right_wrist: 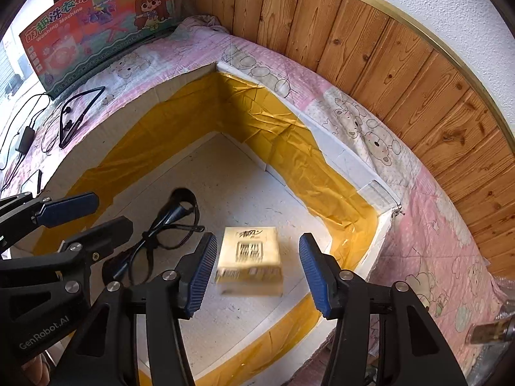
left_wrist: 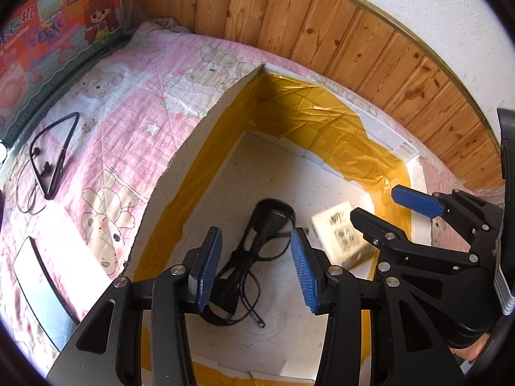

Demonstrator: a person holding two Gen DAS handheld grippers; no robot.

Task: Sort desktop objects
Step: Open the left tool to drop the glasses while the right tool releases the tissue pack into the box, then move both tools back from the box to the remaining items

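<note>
A white foam box lined with yellow tape sits on a pink bear-print quilt. On its floor lie a bundled black cable and a pale yellow packet, which looks blurred. My left gripper hangs open over the cable, and its blue pads touch nothing. My right gripper is open above the packet. The packet shows in the gap between its fingers, clear of both pads.
Black neckband earphones and a flat mirror-like slab lie on the quilt left of the box. A toy washing-machine carton stands at the back left. Wooden panelling runs behind.
</note>
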